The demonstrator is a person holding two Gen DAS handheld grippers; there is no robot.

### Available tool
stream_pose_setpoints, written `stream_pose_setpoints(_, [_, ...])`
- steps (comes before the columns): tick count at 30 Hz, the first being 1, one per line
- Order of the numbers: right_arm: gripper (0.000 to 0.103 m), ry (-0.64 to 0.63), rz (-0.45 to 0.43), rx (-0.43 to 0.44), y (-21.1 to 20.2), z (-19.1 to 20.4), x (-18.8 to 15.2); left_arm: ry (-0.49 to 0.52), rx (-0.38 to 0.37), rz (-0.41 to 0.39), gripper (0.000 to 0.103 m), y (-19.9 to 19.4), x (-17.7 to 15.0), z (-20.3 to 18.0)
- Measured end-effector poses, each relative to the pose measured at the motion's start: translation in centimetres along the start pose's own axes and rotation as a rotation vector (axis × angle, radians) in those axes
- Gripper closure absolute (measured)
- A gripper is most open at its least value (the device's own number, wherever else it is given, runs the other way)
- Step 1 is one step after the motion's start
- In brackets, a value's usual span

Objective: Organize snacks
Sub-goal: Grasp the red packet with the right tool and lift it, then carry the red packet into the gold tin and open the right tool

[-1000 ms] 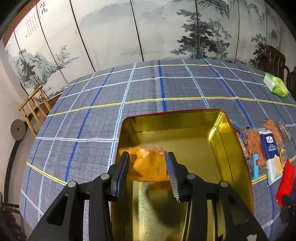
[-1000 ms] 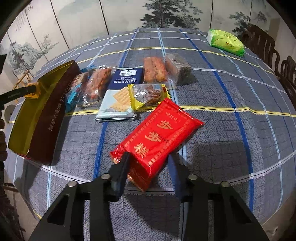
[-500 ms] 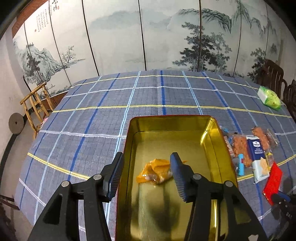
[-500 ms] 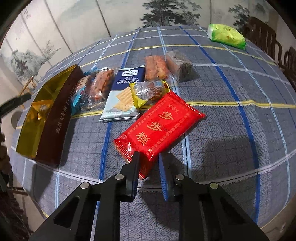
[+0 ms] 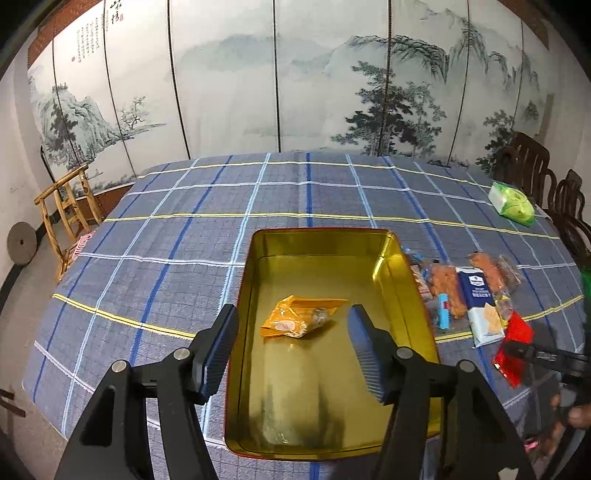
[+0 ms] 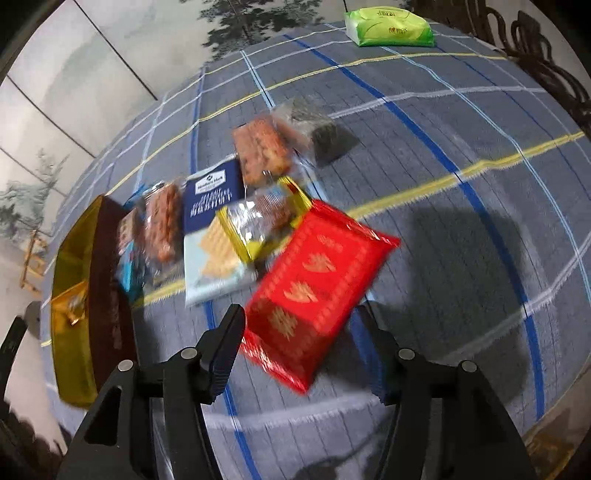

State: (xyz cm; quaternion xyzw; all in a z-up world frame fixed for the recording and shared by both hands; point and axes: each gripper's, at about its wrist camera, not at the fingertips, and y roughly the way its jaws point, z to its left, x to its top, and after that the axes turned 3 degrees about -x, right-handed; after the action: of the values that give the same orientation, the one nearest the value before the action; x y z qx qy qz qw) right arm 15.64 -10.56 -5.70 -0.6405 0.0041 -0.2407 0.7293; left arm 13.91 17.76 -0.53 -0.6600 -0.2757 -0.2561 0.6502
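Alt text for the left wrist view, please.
An orange snack packet lies alone in a gold tin on a blue plaid tablecloth, beyond the opening, empty left gripper. More snacks lie right of the tin.

A tin (image 5: 406, 280) sits on a table (image 5: 184, 240) with one snack packet (image 5: 295, 317) inside, more snack packets (image 5: 476, 291) lying just to its right.

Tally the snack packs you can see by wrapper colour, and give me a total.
red pack: 1
green pack: 1
orange pack, in the tin: 1
yellow-edged pack: 1
navy and white cracker pack: 1
clear packs: 3
teal pack by the tin: at least 1, blurred
Total: at least 9
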Motion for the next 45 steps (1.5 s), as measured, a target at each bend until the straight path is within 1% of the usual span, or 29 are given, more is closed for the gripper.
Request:
stream_pose_setpoints(1, [0.036,-0.009,-0.01,-0.03,0.2,0.6,0.1,0.001,-0.007,0.001,0.046,0.0,0.0,-0.2])
stream_pose_setpoints(2, [0.035,-0.039,-0.027,-0.065,0.4,1.4,-0.1,0.002,-0.011,0.002,0.046,-0.1,-0.1,-0.2])
stream_pose_setpoints(3, [0.033,-0.093,-0.052,-0.107,0.6,2.3,-0.5,0.004,-0.014,0.002,0.046,-0.1,-0.1,-0.3])
stream_pose_setpoints(5, [0.033,-0.181,-0.103,-0.15,0.8,3.2,-1.2,0.012,-0.023,0.006,0.046,-0.1,-0.3,-0.4])
stream_pose_setpoints(6, [0.034,-0.208,-0.121,-0.147,0.8,3.2,-1.4,0.018,-0.024,0.007,0.046,-0.2,-0.4,-0.5])
stream_pose_setpoints(8, [0.041,-0.27,-0.126,-0.114,0.7,2.5,-1.3,0.028,-0.029,0.007,0.046,-0.4,-0.6,-0.6])
stream_pose_setpoints(10, [0.048,-0.289,-0.114,-0.1,0.4,1.0,-0.8,0.031,-0.03,0.002,0.045,-0.7,-0.8,-0.5])
stream_pose_setpoints(13, [0.05,-0.248,-0.071,-0.088,-0.4,-2.5,-0.1,0.024,-0.037,-0.002,0.043,-1.0,-1.0,-0.2])
stream_pose_setpoints(16, [0.05,-0.247,-0.031,-0.071,-1.2,-4.7,-0.6,0.017,-0.04,-0.012,0.04,-1.5,-1.2,0.0])
stream_pose_setpoints(17, [0.05,-0.255,-0.016,-0.046,-1.4,-5.2,-1.0,0.016,-0.039,-0.014,0.04,-1.6,-1.2,0.0])
stream_pose_setpoints(18, [0.05,-0.27,-0.003,-0.039,-1.5,-5.4,-1.0,0.016,-0.04,-0.015,0.04,-1.6,-1.2,-0.1])
stream_pose_setpoints(21, [0.046,-0.253,0.006,-0.048,-1.5,-6.0,-1.0,0.015,-0.044,-0.014,0.04,-1.7,-1.2,-0.2])
stream_pose_setpoints(24, [0.03,-0.19,0.027,-0.091,-0.9,-5.8,0.0,0.024,-0.044,-0.018,0.04,-2.0,-1.1,-0.5])
stream_pose_setpoints(25, [0.026,-0.173,0.028,-0.096,-0.7,-5.7,0.3,0.028,-0.042,-0.021,0.039,-2.1,-1.1,-0.5])
stream_pose_setpoints(27, [0.023,-0.142,0.02,-0.125,-0.3,-5.1,0.5,0.031,-0.039,-0.023,0.038,-2.1,-1.1,-0.5])
stream_pose_setpoints(28, [0.023,-0.143,0.006,-0.141,-0.2,-4.8,0.4,0.031,-0.039,-0.023,0.038,-2.1,-1.1,-0.5])
stream_pose_setpoints(29, [0.026,-0.152,-0.006,-0.15,-0.1,-4.5,0.5,0.03,-0.039,-0.022,0.038,-2.1,-1.1,-0.6])
stream_pose_setpoints(30, [0.041,-0.175,-0.028,-0.162,-0.1,-4.2,0.3,0.029,-0.038,-0.022,0.038,-2.1,-1.1,-0.5])
stream_pose_setpoints(31, [0.049,-0.201,-0.043,-0.178,-0.2,-4.0,0.2,0.027,-0.038,-0.02,0.038,-2.1,-1.2,-0.3])
stream_pose_setpoints(32, [0.051,-0.226,-0.047,-0.157,-0.3,-4.0,0.2,0.025,-0.038,-0.019,0.038,-2.1,-1.2,-0.2])
stream_pose_setpoints(36, [0.055,-0.279,-0.031,-0.1,-0.6,-5.1,0.5,0.012,-0.04,-0.026,0.038,-2.5,-1.5,0.4])
stream_pose_setpoints(38, [0.055,-0.277,-0.031,-0.061,-1.0,-5.6,0.5,0.003,-0.042,-0.031,0.038,-2.9,-1.7,0.8])
stream_pose_setpoints(40, [0.055,-0.281,-0.045,-0.044,-1.8,-5.7,0.4,-0.002,-0.04,-0.033,0.038,-3.2,-2.0,1.2])
stream_pose_setpoints(43, [0.055,-0.291,-0.063,0.005,-3.6,-4.5,0.4,-0.006,-0.032,-0.029,0.037,-3.6,-2.4,1.9])
stream_pose_setpoints(45, [0.055,-0.31,-0.073,0.06,-4.9,-2.7,0.7,-0.014,-0.031,-0.023,0.037,-3.9,-2.8,2.4])
